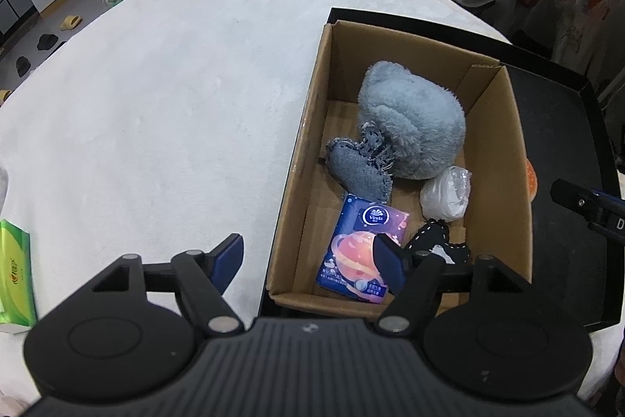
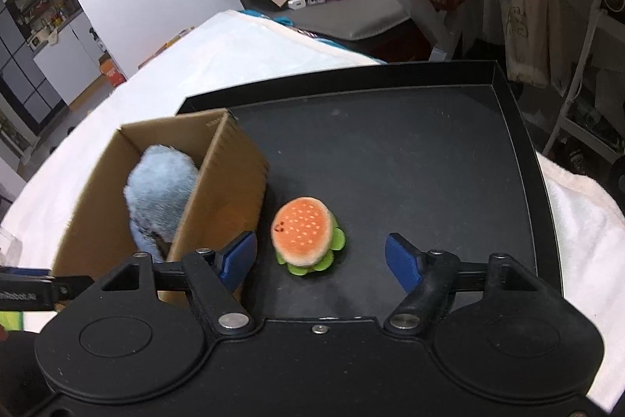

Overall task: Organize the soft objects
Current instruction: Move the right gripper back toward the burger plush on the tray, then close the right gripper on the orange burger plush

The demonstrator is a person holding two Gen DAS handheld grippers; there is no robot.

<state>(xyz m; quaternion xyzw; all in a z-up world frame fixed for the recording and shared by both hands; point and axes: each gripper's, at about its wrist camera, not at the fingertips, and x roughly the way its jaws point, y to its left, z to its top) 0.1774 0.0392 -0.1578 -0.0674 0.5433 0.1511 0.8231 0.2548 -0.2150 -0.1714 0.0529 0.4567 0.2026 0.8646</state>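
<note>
One plush burger sits btwn our right tool, spread wide, empty. We could bump the cardboard box w/ one side, shoving it.

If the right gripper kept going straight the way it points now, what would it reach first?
Most likely the burger plush, which lies on the black tray almost between the open fingers of the right gripper. The cardboard box stands just left of that line. Depth is uncertain.
</note>
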